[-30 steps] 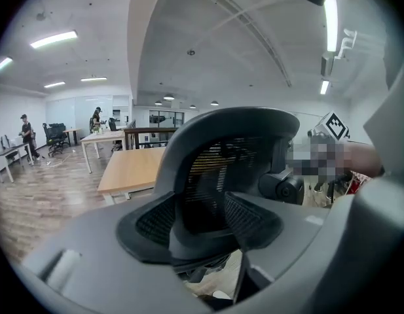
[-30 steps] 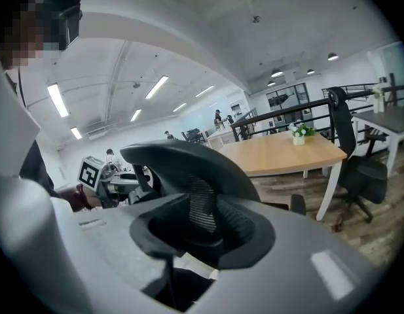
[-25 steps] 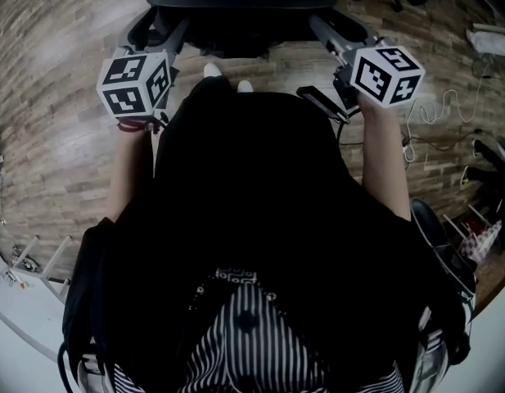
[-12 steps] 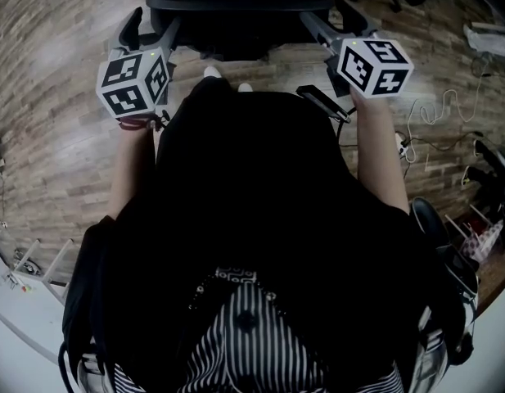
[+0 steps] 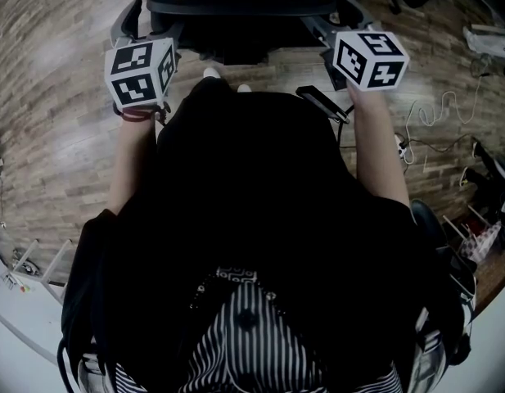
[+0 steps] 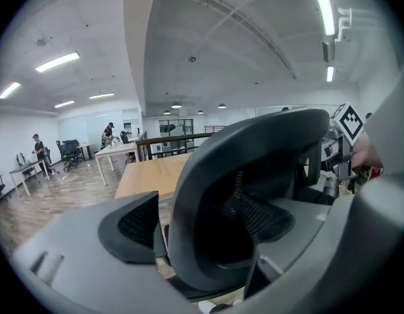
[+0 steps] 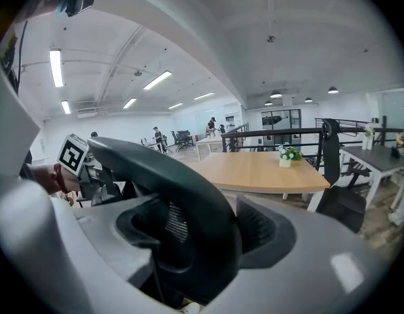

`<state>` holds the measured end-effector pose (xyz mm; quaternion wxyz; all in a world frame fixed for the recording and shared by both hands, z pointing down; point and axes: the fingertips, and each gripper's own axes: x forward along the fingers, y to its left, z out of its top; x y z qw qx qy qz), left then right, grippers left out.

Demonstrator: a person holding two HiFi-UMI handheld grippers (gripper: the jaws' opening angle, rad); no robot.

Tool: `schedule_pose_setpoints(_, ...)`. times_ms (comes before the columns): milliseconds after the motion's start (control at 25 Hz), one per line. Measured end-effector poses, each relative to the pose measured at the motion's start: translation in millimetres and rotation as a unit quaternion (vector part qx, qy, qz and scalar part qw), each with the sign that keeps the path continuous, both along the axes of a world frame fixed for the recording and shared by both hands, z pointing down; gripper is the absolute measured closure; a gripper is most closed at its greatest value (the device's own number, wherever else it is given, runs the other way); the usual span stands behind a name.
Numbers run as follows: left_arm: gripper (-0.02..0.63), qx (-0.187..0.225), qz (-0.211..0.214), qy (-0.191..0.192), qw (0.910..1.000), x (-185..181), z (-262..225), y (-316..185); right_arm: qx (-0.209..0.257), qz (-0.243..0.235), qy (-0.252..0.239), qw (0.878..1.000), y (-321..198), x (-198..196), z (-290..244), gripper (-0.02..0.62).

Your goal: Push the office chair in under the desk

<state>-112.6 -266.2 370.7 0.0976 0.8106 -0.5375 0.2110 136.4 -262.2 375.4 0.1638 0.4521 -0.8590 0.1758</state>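
Left gripper [image 6: 192,224]: the jaws stand wide and have just been opening. The curved top edge of the office chair [image 6: 254,156] backrest sits between them. The black pads [image 6: 129,222] lie on either side of that rim and do not clamp it. The far pad is partly hidden behind the rim, so contact on that side cannot be judged.

Right gripper [image 7: 211,231]: the jaws have also just been opening and are now spread. The other end of the same backrest rim lies between them and is not pinched.

Head view: only the top of the backrest shows, and the upper frame edge cuts it off. The seat, base and wheels are out of sight. The person's dark clothing [image 5: 244,219] fills the middle of the picture and hides the floor [image 5: 64,121] directly below. Each marker cube [image 5: 140,72] covers its own handle, and the jaw tips are barely visible past the cubes.

The desk [image 7: 260,172] has a wooden top and appears only in the two gripper views, beyond the backrest. A small potted plant [image 7: 285,157] stands on it. How far the seat reaches under the desk cannot be told, because the backrest blocks that area. The distant figures are too small to make out.
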Motion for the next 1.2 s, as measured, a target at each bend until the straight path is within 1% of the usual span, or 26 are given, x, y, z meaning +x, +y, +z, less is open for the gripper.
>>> schedule_pose_setpoints(80, 0.224, -0.003, 0.002, 0.014, 0.9999, 1.0, -0.3, -2.3, 0.001, -0.006, 0.003, 1.0, 0.7, 0.2, -1.7, 0.277)
schedule_pose_setpoints(160, 0.226, 0.003, 0.007, 0.015, 0.9999, 2.6, -1.6, -2.6, 0.002, -0.015, 0.009, 1.0, 1.5, 0.6, -3.3, 0.287)
schedule_pose_setpoints(240, 0.276, 0.012, 0.01, 0.011, 0.9998, 5.8, -2.0, -2.5, 0.002, -0.018, 0.014, 1.0, 0.4, 0.8, -3.5, 0.295)
schedule_pose_setpoints(520, 0.279, 0.018, 0.013, 0.01, 0.9997, 5.0, 0.9, -5.3, -0.023, -0.028, 0.007, 0.999, -8.9, -0.9, -0.6, 0.305)
schedule_pose_setpoints(880, 0.279, 0.026, 0.011, 0.017, 0.9995, 4.8, -2.1, -11.4, -0.017, -0.039, 0.014, 0.999, -12.7, -3.9, -2.8, 0.313)
schedule_pose_setpoints(1080, 0.282, 0.028, 0.015, 0.016, 0.9994, 6.8, -3.2, -33.5, -0.016, -0.028, 0.017, 0.999, -34.4, -1.6, -2.9, 0.313)
schedule_pose_setpoints(1200, 0.285, 0.03, 0.021, 0.019, 0.9992, 6.4, -1.5, -40.5, -0.026, -0.038, 0.022, 0.999, -42.6, -1.4, -1.1, 0.313)
